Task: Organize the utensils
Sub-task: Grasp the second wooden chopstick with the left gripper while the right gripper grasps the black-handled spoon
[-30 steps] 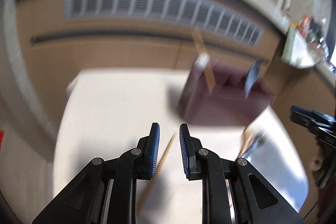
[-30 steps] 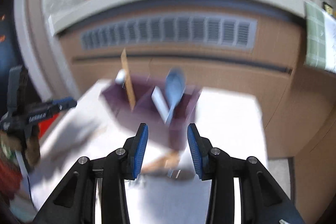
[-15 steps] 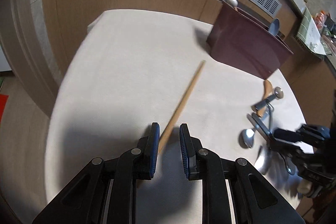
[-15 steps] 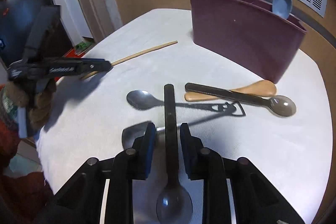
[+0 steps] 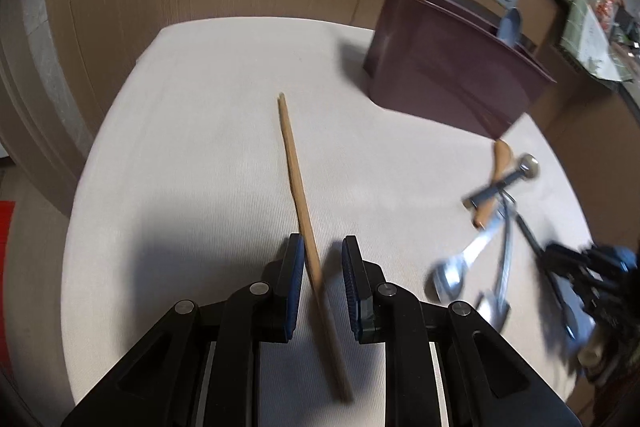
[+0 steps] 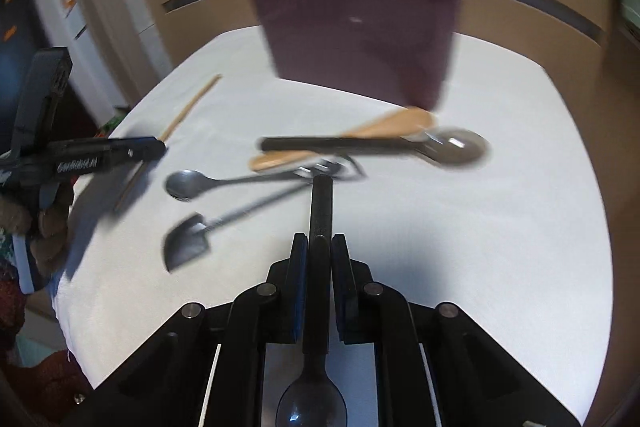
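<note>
left gripper (image 5: 322,269) parted; right gripper (image 6: 319,259) clamped

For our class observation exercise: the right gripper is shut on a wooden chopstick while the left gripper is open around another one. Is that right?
Not quite. The right wrist view shows the right gripper shut on a black spoon, not a chopstick. The left gripper is indeed open around a chopstick.
</note>
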Motion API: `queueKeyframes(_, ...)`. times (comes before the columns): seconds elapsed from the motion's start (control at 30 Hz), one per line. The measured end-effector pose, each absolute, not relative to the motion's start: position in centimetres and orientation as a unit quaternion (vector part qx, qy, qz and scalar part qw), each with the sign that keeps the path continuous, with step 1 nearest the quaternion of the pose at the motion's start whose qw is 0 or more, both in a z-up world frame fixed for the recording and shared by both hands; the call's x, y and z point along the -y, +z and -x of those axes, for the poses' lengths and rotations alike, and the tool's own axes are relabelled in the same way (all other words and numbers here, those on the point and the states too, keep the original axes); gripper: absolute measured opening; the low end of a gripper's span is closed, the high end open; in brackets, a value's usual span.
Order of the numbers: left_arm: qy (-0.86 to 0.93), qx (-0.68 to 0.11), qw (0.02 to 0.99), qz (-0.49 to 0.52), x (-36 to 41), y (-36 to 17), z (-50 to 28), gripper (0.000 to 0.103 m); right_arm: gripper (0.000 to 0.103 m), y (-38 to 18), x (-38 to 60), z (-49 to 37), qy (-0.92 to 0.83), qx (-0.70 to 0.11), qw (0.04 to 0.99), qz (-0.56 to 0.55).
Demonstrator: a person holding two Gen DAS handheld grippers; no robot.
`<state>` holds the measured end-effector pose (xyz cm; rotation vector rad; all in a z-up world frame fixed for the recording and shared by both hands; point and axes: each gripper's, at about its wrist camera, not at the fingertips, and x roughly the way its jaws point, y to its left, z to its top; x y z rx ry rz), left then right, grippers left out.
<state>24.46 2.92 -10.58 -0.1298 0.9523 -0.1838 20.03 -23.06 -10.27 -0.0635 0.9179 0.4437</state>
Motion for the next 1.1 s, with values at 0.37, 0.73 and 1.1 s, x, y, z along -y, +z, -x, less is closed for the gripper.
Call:
queueKeyframes(0.37,-0.082,-0.469,0.878,0.053,-1.8,-10.4,-30.0,0.019,0.012,-10.6,25.4,-17.5,0.181,-0.438,0.881,0.015)
queueKeyframes(0.73,-0.104,-0.470,0.874,0.063,-0.4,-10.3,-26.8,0.006,0.040,-10.7,25.9,-16.8,0.203,-0.435,0.877,-0.029)
queueKeyframes(1.1,-0.157,-0.431,0.884,0.093,1.6,-8.0,-21.6,0.006,0.051,-10.7,24.7,-16.8,0.194,-0.445,0.874,-0.023)
